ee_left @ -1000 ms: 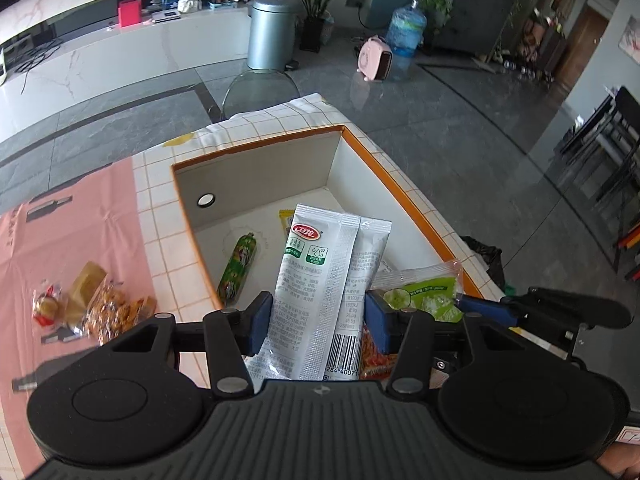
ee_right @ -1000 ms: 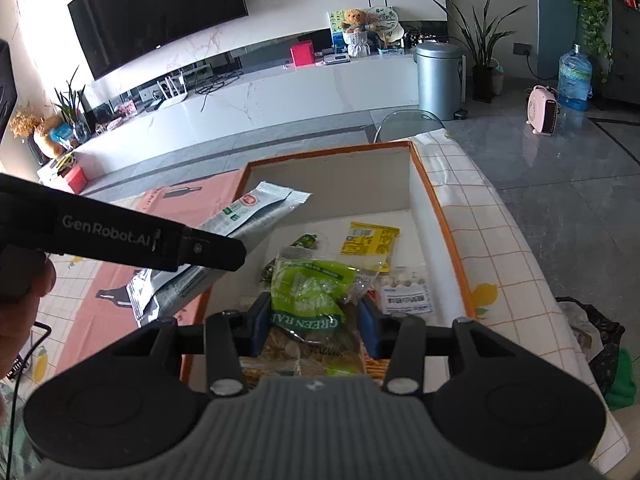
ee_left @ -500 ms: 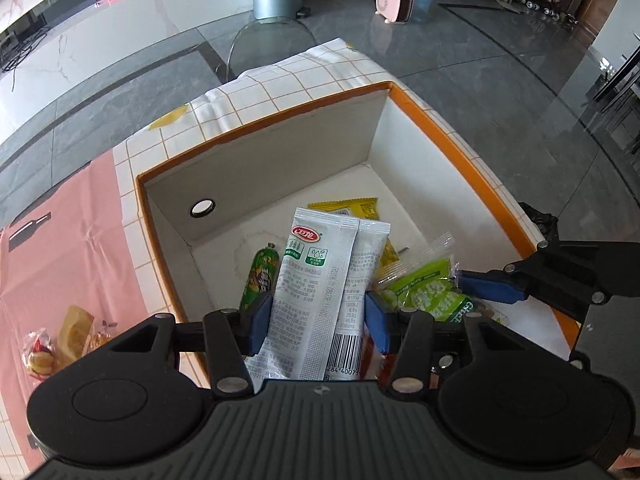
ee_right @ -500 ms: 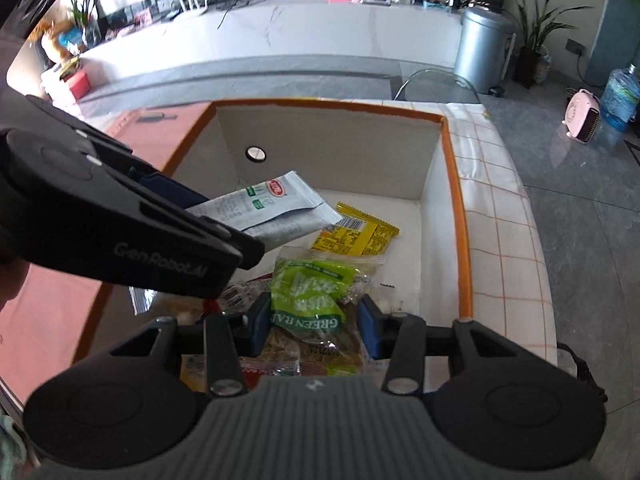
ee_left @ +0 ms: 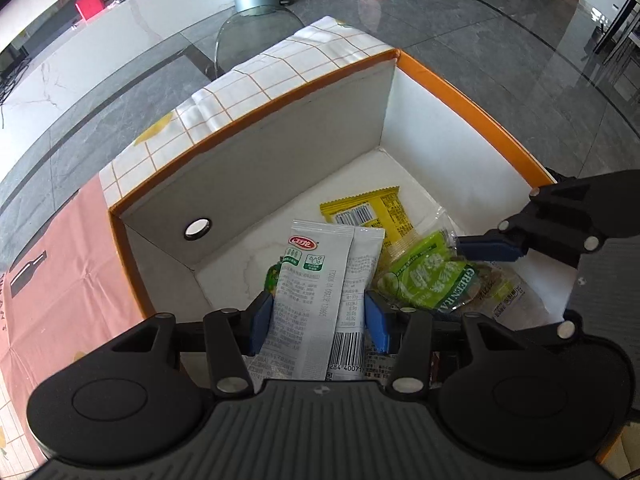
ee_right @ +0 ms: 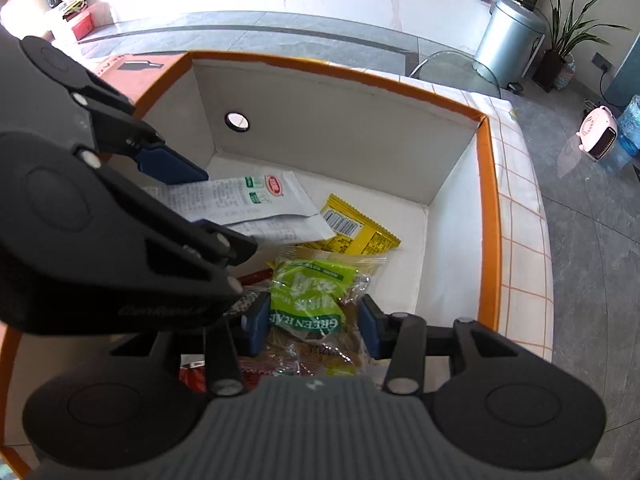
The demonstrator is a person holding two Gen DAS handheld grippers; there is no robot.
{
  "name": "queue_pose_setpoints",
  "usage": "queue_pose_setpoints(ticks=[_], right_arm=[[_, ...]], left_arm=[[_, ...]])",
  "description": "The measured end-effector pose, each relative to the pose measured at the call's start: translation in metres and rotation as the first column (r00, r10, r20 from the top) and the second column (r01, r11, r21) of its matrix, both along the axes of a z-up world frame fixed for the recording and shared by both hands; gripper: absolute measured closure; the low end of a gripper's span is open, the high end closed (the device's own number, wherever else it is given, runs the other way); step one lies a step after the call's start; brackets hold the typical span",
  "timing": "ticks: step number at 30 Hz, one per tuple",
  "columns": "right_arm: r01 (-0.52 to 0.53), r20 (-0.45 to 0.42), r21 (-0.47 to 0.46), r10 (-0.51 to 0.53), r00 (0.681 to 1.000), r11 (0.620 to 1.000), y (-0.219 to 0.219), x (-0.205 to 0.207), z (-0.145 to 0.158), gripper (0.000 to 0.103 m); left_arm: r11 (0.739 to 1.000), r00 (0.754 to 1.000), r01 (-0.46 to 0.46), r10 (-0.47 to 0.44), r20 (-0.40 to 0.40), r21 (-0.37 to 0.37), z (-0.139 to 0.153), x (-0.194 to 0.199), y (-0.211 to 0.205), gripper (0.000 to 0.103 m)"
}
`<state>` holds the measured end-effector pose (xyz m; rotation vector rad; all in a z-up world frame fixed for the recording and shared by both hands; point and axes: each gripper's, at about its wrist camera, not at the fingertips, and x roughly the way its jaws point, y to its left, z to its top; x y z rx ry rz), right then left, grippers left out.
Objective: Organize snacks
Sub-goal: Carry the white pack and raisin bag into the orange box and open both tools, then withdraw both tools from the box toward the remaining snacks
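Note:
My left gripper (ee_left: 318, 318) is shut on a white-grey snack pouch (ee_left: 316, 284) with a red logo, held low inside the orange-rimmed white box (ee_left: 472, 104). My right gripper (ee_right: 312, 324) is shut on a green raisin packet (ee_right: 308, 300), also low inside the box (ee_right: 488, 208). The pouch (ee_right: 248, 200) and the left gripper's body show at the left of the right wrist view. The raisin packet (ee_left: 432, 280) shows to the right in the left wrist view. A yellow packet (ee_left: 376, 212) lies on the box floor behind both; it also shows in the right wrist view (ee_right: 356, 228).
A green sausage stick (ee_left: 272, 276) peeks out behind the pouch. Red wrappers (ee_right: 248, 280) lie under the grippers. The box stands on a checked cloth (ee_left: 280, 64) next to a pink mat (ee_left: 52, 280). A glass chair (ee_right: 452, 68) stands beyond the table.
Both grippers have moved forward and down into the box with their packets. The loose snacks on the pink mat have left the left wrist view.

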<state>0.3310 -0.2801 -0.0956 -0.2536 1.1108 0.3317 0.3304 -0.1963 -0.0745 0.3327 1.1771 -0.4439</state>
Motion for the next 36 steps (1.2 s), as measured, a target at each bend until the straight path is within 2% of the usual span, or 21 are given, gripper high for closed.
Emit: queue_pose_setpoints(ticks=[2,15,16,19,21,22,30,36], right_arm=[[0.002,-0.004,-0.011,-0.002,1.0,1.0,0.001,0.001,-0.002,0.059],[-0.001,-0.015,-0.067,0.0,1.0,0.998,0.007,-0.006,0.0,0.054],[-0.003,-0.014,-0.069,0.003,1.0,0.998,0.008,-0.007,0.001,0.053],[-0.007,-0.013,-0.071,0.006,1.0,0.997,0.009,-0.011,0.005,0.048],[-0.008,-0.017,-0.06,0.007,1.0,0.998,0.011,-0.013,0.01,0.039],[-0.003,-0.008,-0.066,0.002,1.0,0.998,0.012,-0.015,0.014,0.03],[0.006,0.023,-0.067,-0.004,1.0,0.998,0.018,-0.033,0.047,0.029],[0.035,0.045,-0.051,-0.032,0.998,0.998,0.024,-0.053,0.075,0.029]], left_arm=[[1.0,1.0,0.002,-0.002,-0.024,0.0,-0.003,0.002,0.0,0.047],[1.0,0.999,0.023,-0.023,-0.03,-0.01,0.002,-0.001,0.003,0.041],[1.0,0.999,0.025,-0.025,-0.024,-0.008,0.003,-0.002,0.003,0.04],[1.0,1.0,0.01,-0.01,0.003,-0.002,0.01,-0.005,0.006,0.029],[1.0,1.0,0.005,-0.004,0.007,-0.013,0.014,-0.007,0.009,0.028],[1.0,1.0,-0.001,0.002,0.011,-0.02,0.017,-0.008,0.011,0.028],[0.998,0.998,-0.025,0.028,0.055,-0.057,0.047,-0.028,0.027,0.028],[0.993,0.99,-0.05,0.062,0.123,-0.103,0.08,-0.058,0.048,0.028]])
